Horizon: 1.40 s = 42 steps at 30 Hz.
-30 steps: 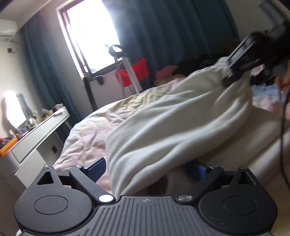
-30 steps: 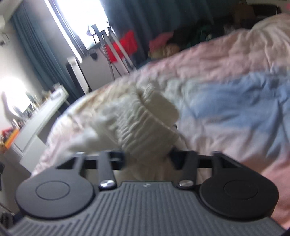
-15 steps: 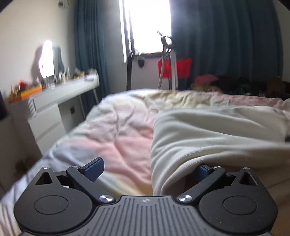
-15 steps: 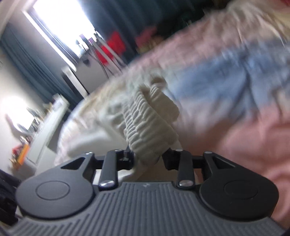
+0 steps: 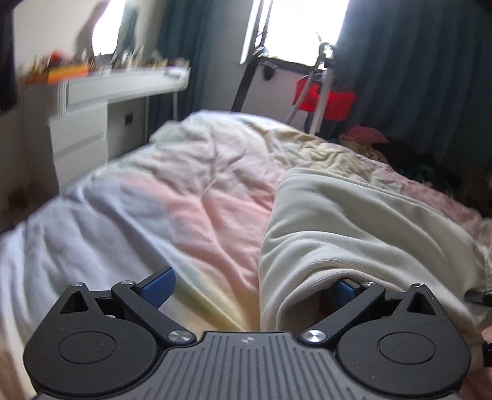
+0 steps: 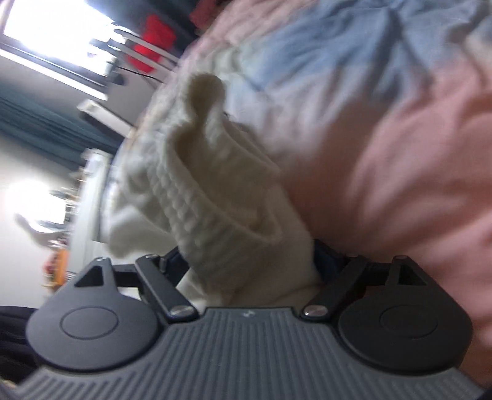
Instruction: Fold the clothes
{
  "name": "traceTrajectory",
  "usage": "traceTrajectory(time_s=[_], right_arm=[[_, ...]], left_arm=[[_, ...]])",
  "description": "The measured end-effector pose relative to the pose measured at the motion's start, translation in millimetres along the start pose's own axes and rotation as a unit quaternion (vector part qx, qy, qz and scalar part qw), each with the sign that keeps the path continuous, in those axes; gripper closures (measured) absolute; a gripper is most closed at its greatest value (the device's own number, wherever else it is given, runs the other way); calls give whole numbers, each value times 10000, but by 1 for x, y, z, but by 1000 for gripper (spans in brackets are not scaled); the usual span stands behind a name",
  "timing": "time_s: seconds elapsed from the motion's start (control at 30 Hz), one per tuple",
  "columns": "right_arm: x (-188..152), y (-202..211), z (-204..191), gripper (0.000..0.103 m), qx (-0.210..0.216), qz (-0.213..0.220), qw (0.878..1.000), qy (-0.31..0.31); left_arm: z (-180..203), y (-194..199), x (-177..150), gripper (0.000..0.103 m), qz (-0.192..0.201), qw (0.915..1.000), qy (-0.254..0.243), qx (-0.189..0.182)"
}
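While the pastel duvet fills most of the bed, the cream sweater lies across its right part, running lengthwise away from the person toward the dark curtains, with its near edge drooping over the tools. Beyond the bed I can see a white dresser under a bright window, and a red cloth on a stand. The left gripper stands with its jaws wide apart, the blue pad on its left side bare over the duvet and the other pad tucked beneath the sweater's near fold, so it pinches nothing. The right gripper, tipped sharply sideways, has its jaws drawn in on the ribbed cuff of the same sweater, and the knit bulges up between them. To my eye that makes the right hand the only one in charge of the cloth: the sweater's body lies ahead and to the right of the free left tool, so any fold would have to swing the cuff across that long axis while the left closes on the hem just in front of it.
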State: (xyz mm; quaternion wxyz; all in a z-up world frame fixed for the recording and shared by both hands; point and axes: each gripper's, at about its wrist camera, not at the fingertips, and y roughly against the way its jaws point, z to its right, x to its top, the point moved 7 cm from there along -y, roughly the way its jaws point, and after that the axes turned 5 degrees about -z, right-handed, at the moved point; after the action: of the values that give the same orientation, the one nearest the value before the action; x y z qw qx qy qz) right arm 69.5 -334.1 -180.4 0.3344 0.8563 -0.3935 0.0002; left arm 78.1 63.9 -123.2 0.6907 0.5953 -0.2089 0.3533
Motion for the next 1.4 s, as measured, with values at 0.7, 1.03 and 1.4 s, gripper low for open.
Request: traceTrajectory(time_s=[0.7, 1.03, 1.4], right_arm=[[8, 20, -2, 70, -397, 680, 9967, 209], [7, 18, -9, 70, -513, 711, 9948, 511], [26, 68, -51, 73, -87, 964, 9930, 677]], left_arm=[[1, -28, -19, 0, -1339, 9296, 2020, -2776], [3, -55, -18, 23, -1483, 9452, 1700, -2361], [51, -15, 25, 74, -1234, 9535, 1156, -2496]])
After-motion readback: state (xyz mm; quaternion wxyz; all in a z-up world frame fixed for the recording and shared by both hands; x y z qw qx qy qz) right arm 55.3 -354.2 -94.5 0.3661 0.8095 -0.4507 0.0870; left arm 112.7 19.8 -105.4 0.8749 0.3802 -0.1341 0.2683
